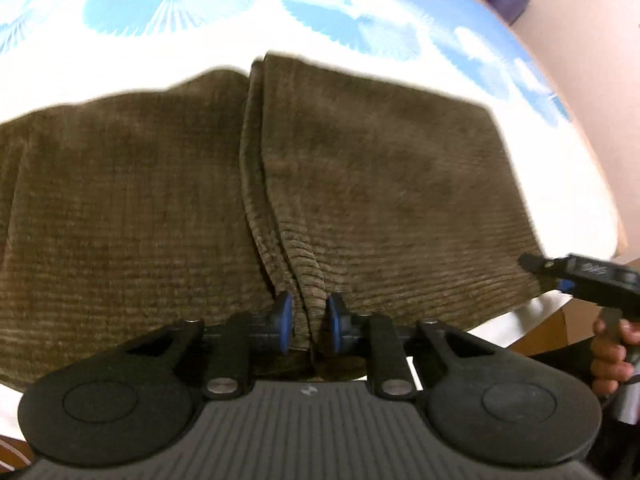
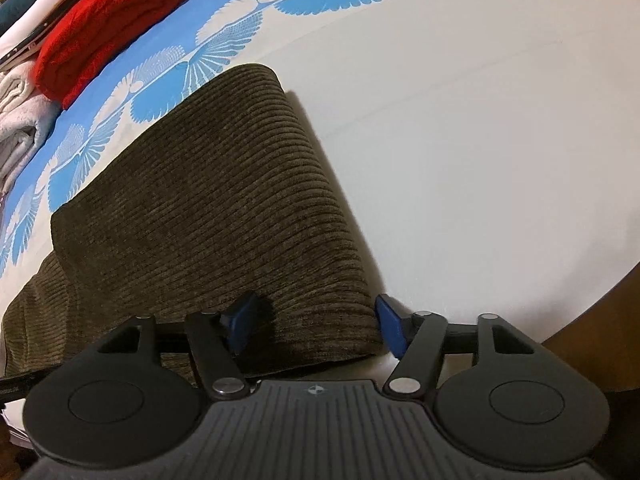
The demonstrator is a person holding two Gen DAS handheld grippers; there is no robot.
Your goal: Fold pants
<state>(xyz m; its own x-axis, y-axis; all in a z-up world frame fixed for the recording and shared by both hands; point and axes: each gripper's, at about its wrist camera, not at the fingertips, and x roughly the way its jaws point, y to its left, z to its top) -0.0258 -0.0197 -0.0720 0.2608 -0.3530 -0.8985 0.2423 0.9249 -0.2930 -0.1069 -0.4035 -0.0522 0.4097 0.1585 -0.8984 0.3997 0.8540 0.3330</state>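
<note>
Closest to me, my left gripper point(image 1: 308, 326) has its two blue pads nearly together on a bunched ridge of the brown corduroy pants point(image 1: 360, 184), so I read it as pinching the near edge where two layers meet. My right gripper point(image 2: 314, 330) stands wide apart, its pads straddling the near corner of the pants point(image 2: 208, 216) with cloth between them but not clamped.

Just ahead of both tools the pants lie flat on the bed sheet point(image 2: 480, 140), already doubled: I see a rounded folded edge running away from my right gripper and a stacked layer to the left of it. I judge the first fold made, with at least one more fold across still to do.

From the left wrist I can see the right gripper point(image 1: 576, 276) out to the side at the corner, and the hand point(image 1: 612, 356) holding it. Only the right wrist shows what sits farther off to the left: a red knit bundle point(image 2: 104, 28) and a pale folded cloth point(image 2: 20, 120) beyond the pants, on the blue patterned part of the sheet.
</note>
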